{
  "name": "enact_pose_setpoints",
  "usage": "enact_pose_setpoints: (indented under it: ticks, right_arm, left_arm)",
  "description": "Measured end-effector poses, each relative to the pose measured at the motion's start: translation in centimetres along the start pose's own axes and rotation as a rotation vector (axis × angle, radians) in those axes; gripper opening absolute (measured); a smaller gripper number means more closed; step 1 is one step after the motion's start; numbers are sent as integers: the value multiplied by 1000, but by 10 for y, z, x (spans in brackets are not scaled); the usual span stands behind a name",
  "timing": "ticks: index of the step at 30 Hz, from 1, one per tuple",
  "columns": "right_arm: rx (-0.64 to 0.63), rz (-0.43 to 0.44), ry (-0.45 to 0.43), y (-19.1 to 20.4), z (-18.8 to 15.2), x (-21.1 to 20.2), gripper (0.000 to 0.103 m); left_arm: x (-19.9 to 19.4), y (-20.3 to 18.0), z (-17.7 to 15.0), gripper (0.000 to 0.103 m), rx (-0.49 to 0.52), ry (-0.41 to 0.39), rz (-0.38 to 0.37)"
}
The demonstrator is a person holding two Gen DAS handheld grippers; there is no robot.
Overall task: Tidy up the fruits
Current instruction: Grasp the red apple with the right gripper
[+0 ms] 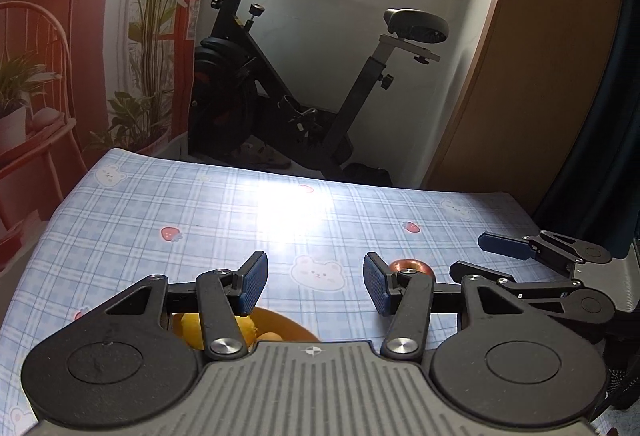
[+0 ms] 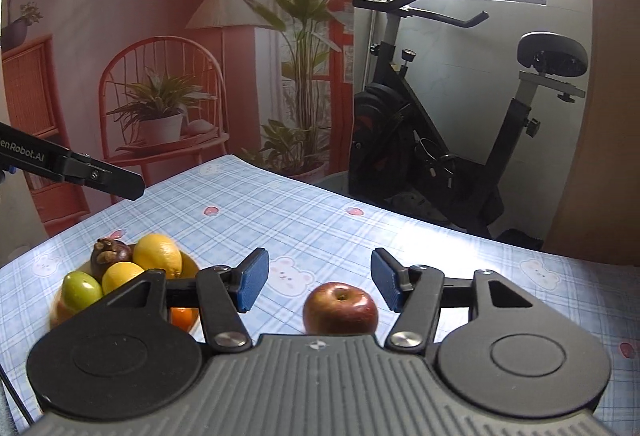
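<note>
Apple [image 2: 340, 308] on tablecloth [image 2: 312, 220] just below the right tongs [image 2: 316, 282], both tongs parted, empty.

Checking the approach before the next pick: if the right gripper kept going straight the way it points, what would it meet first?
Probably the red apple, which lies low between the open jaws of the right gripper. Depth is unclear; it may pass just over it onto the checked tablecloth.

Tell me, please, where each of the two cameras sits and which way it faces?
Left wrist: sits behind the open left gripper, facing across the checked table to the exercise bike; the right gripper shows at right.
Right wrist: sits behind the open right gripper, facing the red apple and fruit bowl; a left finger enters at left.
Shared: table, bike, apple, bowl.
</note>
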State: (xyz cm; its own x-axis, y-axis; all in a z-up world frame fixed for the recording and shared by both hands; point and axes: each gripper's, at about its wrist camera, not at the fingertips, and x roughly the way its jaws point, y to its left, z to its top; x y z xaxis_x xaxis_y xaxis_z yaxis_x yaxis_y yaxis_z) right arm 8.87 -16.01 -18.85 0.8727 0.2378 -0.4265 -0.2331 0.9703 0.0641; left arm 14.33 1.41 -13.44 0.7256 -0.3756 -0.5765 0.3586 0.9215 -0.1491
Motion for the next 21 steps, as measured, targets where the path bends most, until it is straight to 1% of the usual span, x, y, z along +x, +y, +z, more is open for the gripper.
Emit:
enact_pose_setpoints:
  ticks: [2,4,7,11,14,16,19,20,21]
  right_arm:
    - [22,-12,15,-12,-7,5,66]
    - [46,-4,37,-20,-13,12,70]
    - [73,22,84,-27,-20,24,74]
    - [82,49,125,-31,-31,41,74]
    - [79,68,147,-30,-39,53,74]
    - [73,75,152,-29,-43,59,74]
    - [75,80,151,-30,-47,66,74]
    - [78,82,153,-30,-47,68,74]
    - [80,82,150,-31,-48,69,74]
  left_arm:
    - [15,-9,4,56,11,9,-14]
    - [31,-15,8,56,14,34,-32]
    - [59,-21,11,56,2,106,-51]
    - [90,-23,10,56,-45,172,-92]
    - [109,-27,6,55,-62,210,-123]
    - [119,-31,3,55,-62,229,-136]
    - [131,-33,-1,53,-71,235,-137]
    - [133,-34,-3,50,-77,241,-144]
    - [136,-34,-3,49,-80,247,-148]
